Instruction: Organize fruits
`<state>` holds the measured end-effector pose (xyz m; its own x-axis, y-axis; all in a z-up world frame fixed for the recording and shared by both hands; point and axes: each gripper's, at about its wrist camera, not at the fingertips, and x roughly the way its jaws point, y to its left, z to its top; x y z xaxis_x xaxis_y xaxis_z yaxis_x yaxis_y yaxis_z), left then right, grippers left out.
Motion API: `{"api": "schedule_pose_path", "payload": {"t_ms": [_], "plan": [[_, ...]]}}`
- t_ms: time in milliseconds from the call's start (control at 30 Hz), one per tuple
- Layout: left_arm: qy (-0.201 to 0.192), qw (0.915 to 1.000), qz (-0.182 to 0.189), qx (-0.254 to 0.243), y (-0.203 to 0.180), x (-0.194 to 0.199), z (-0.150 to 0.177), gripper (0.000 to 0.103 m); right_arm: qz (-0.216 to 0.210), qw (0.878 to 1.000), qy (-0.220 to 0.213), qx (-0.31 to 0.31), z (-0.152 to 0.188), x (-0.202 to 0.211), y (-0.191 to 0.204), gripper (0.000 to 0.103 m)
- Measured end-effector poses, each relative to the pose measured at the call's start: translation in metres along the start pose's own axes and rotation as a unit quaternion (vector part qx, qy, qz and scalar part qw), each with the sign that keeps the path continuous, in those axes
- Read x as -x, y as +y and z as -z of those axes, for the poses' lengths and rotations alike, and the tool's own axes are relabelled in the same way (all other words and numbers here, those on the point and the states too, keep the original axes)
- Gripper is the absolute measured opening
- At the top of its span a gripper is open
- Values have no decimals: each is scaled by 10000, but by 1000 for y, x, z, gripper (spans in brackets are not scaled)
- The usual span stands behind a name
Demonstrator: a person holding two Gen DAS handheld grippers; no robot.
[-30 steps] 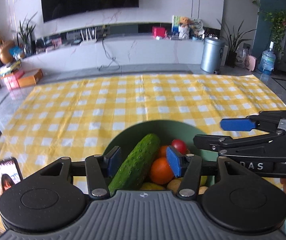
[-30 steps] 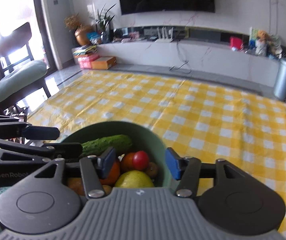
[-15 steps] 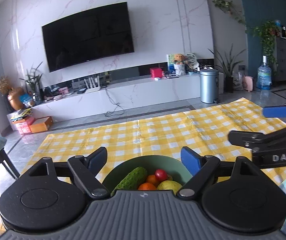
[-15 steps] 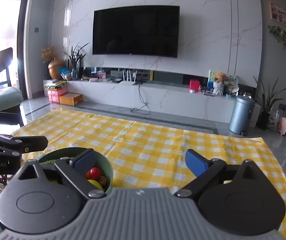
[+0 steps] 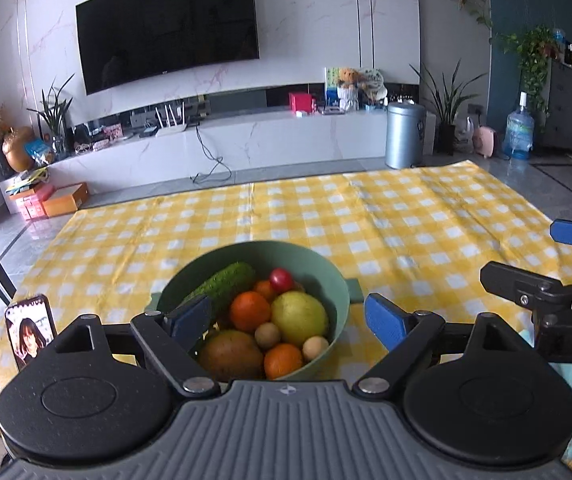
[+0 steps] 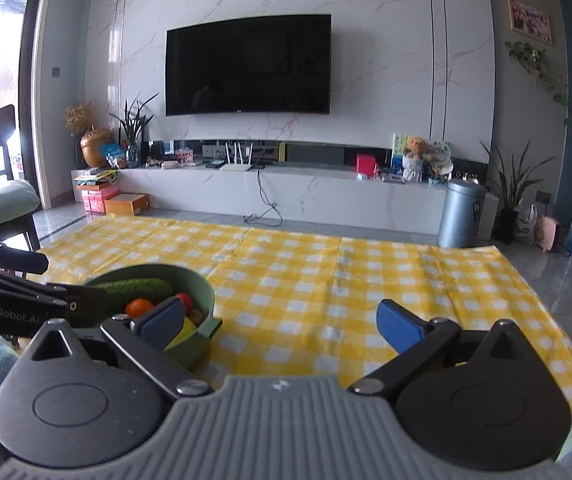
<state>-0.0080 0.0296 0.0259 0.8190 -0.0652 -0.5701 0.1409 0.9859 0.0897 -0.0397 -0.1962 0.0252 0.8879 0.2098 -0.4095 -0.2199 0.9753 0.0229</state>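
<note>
Green bowl (image 5: 331,280) on yellow checked cloth (image 5: 365,216), floor level. Inside: cucumber (image 5: 226,284) leaning on left wall, cherry tomato (image 5: 281,279), oranges (image 5: 250,311), yellow pear (image 5: 299,317), kiwi (image 5: 230,354), small round fruits.

Left gripper (image 5: 287,320) fingers spread wide, just been opening, nothing between, bowl just ahead. Right gripper (image 6: 278,322) likewise wide, just been opening, empty, aimed at bare cloth, bowl to its left. Phone (image 5: 30,330) propped at cloth's left edge.

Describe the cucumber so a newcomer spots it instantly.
On the yellow checked cloth stands a green bowl of fruit. The cucumber leans against its far left wall: the only long, dark green, bumpy thing among round orange, yellow and red ones.
</note>
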Motion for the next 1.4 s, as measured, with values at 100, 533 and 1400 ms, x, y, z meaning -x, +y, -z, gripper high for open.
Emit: {"api": "schedule_pose_path", "payload": {"t_ms": [100,533,1400], "plan": [[124,9999,-62,-36,-1,-5,7,101,-56,9997,223,-130,10,-9,-1,99],[514,9986,33,147,-1,-30,23,101,-111,9977,658,-102,28,-36,1,99],[524,9985,-22,141,-1,-27,22,101,-97,9972,713,-216,31,-38,-3,99]]}}
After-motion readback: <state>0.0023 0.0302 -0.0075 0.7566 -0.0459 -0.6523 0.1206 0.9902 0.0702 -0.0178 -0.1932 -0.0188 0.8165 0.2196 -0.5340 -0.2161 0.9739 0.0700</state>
